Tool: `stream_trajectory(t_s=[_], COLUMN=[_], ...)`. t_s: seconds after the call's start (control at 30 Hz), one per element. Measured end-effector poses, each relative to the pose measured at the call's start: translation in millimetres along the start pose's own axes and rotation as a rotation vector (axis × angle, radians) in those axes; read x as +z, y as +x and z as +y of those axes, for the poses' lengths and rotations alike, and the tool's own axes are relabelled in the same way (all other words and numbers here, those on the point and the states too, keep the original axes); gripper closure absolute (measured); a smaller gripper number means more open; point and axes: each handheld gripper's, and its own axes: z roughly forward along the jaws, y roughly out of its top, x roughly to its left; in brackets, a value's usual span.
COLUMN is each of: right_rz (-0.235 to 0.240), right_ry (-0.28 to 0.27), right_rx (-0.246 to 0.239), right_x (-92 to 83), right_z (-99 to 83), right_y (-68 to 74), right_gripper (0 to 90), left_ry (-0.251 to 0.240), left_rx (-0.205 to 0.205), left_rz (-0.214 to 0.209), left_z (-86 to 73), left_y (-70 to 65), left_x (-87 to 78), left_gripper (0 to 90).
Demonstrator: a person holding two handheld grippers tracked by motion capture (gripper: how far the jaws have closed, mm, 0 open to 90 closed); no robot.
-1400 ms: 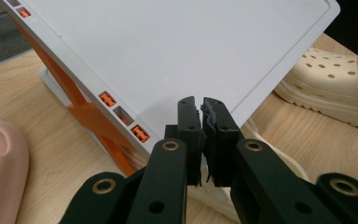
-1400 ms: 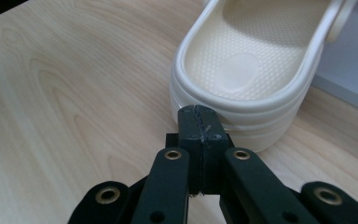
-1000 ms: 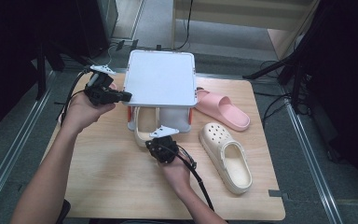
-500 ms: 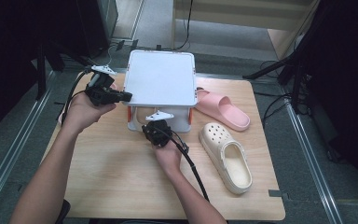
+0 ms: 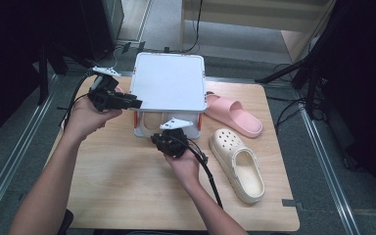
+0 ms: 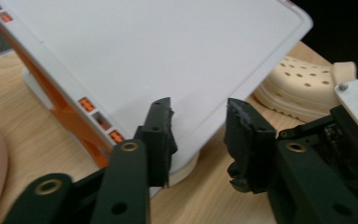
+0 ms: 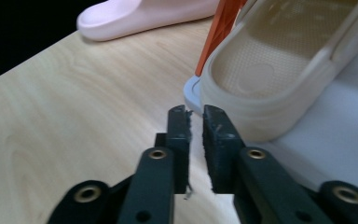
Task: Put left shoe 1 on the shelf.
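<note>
Left tool point(image 5: 136, 103) sits at the left edge of the white lid point(image 5: 169, 88), jaws just opened and standing clearly apart; in the left gripper view the lid's edge lies between them, but the pads aren't pressing on it. That lid tops a white storage box with orange latches point(image 6: 67, 112), the landmark here, standing at the far middle of the wooden desk point(image 5: 117, 191).

Right tool point(image 5: 162, 142) hovers just in front of the box, at its near side. Its jaws have just eased open a crack and stand nearly together with a narrow slit between them and nothing in it. Straight ahead of it, in the right gripper view, a beige clog point(image 7: 279, 70) rests inside the box, heel toward the tool, just beyond the fingertips and apart from them.

Right of the box, a second cream clog point(image 5: 237, 164) lies on the desk, sole down, toe toward the box. Behind it, close to the box's right side, a pink slide sandal point(image 5: 232, 115) lies flat.

Both hands grip their tools from the near side of the box
</note>
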Motion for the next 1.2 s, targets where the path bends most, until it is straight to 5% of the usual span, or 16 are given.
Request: stream_trajectory(t_s=[0.17, 0.43, 0.57, 0.7, 0.9, 1.2], right_rz=[0.021, 0.056, 0.068, 0.038, 0.011, -0.038], right_ry=[0.007, -0.022, -0.053, -0.045, -0.032, -0.005], right_rx=[-0.018, -0.015, -0.021, -0.055, 0.012, 0.016], right_x=[-32.9, -72.2, -96.2, -112.7, -136.2, -166.9], right_z=[-6.7, -19.9, -30.8, -41.9, -47.6, -66.7], right_y=[-2.4, -13.3, -25.5, -33.9, -50.6, -77.7], right_gripper=[66.7, 60.5, 57.9, 57.2, 56.4, 55.8], left_ry=[0.010, 0.010, -0.012, -0.021, 0.001, 0.018], left_rx=[-0.001, 0.015, -0.011, -0.016, -0.035, -0.046], left_rz=[-0.026, -0.031, -0.031, -0.020, -0.006, 0.010], left_z=[-2.4, -15.6, -25.4, -35.2, -53.6, -72.7], left_y=[-12.3, -29.2, -36.0, -37.5, -36.9, -38.8], left_x=[-3.0, -2.9, -9.3, -12.1, -9.1, -0.4], left_gripper=[40.8, 37.6, 37.4, 37.6, 38.0, 38.6])
